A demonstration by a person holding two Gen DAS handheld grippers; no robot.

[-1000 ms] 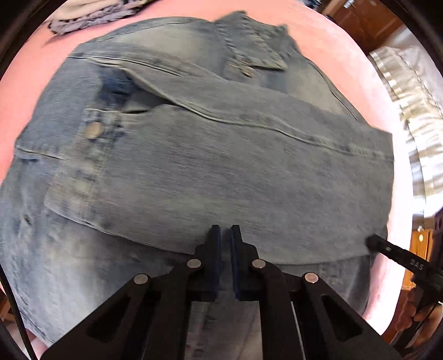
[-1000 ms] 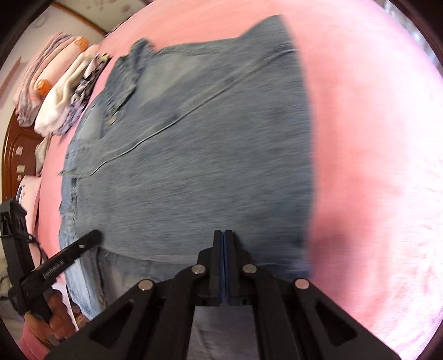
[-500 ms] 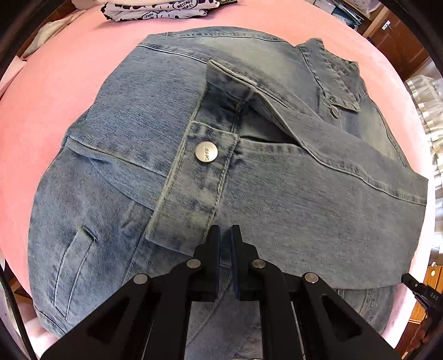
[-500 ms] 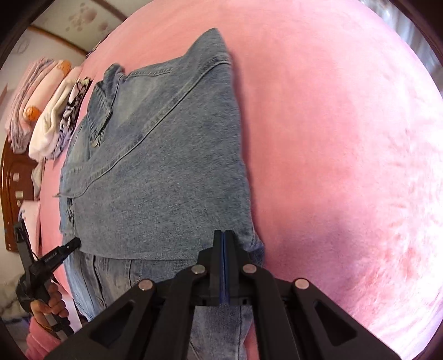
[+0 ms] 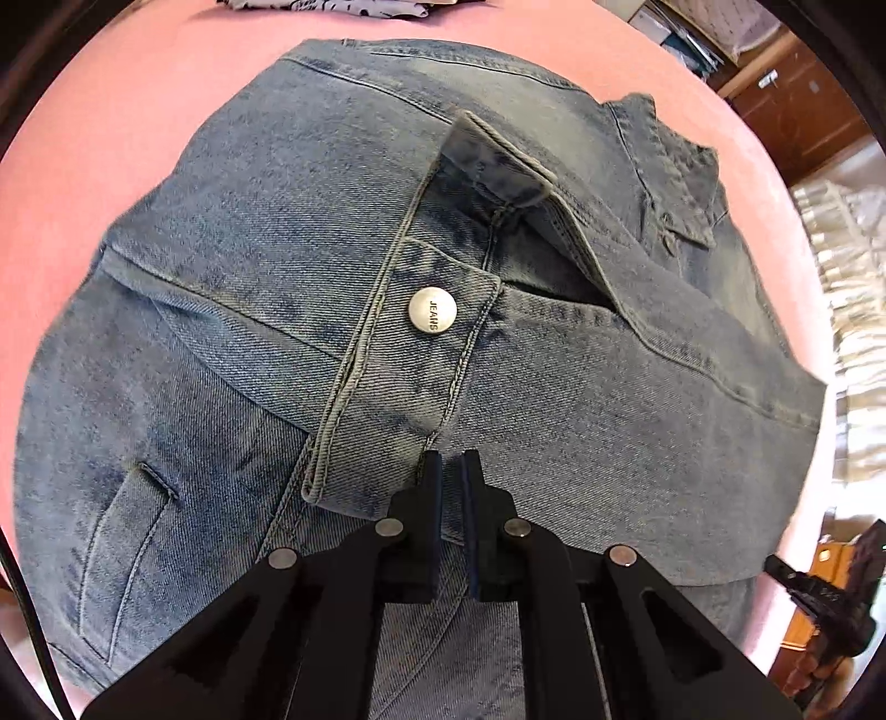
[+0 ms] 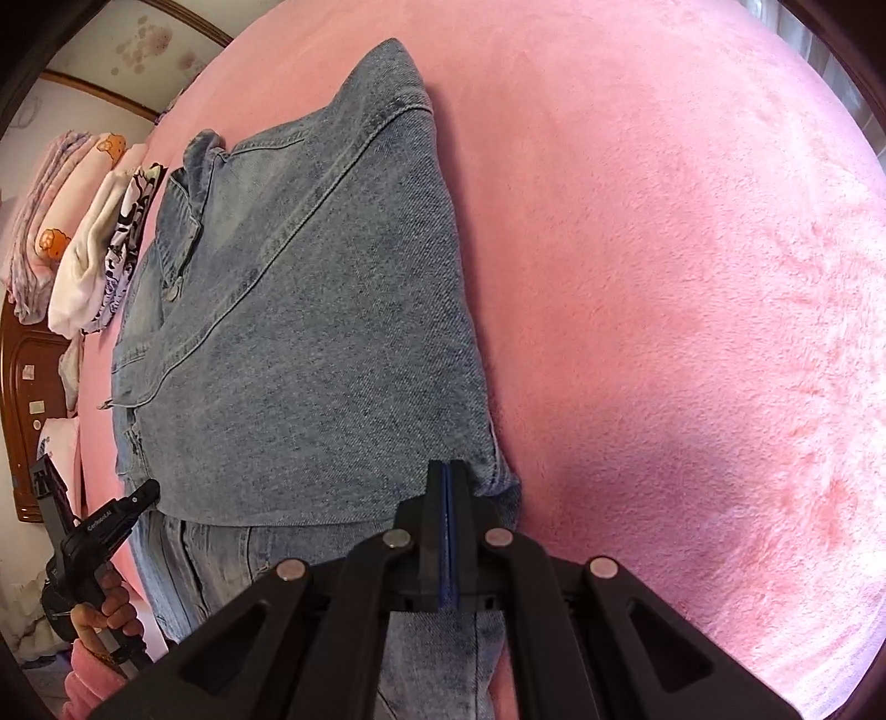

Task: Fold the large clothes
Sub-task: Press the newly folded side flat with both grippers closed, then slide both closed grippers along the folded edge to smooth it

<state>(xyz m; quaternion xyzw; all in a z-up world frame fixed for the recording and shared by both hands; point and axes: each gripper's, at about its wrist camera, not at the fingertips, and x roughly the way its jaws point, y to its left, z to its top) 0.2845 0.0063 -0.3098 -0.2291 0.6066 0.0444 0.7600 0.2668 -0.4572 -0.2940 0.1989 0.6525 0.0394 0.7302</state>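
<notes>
A blue denim jacket lies on a pink bed cover, both sleeves folded across its front. A cuff with a silver button lies on top. My left gripper hangs just above the cuff's near edge; its jaws stand a narrow gap apart and hold nothing. In the right wrist view the jacket has a straight folded right edge. My right gripper is shut and empty over the jacket's lower right corner. The left gripper also shows in the right wrist view, near the jacket's left side.
A stack of folded clothes lies at the bed's far left by a wooden headboard. Patterned cloth lies beyond the jacket. Wooden furniture stands far right. Bare pink cover spreads right of the jacket.
Both grippers have swung outward along the jacket's near edge, the left toward the buttoned cuff, the right toward the lower right corner. The jacket has not moved.
</notes>
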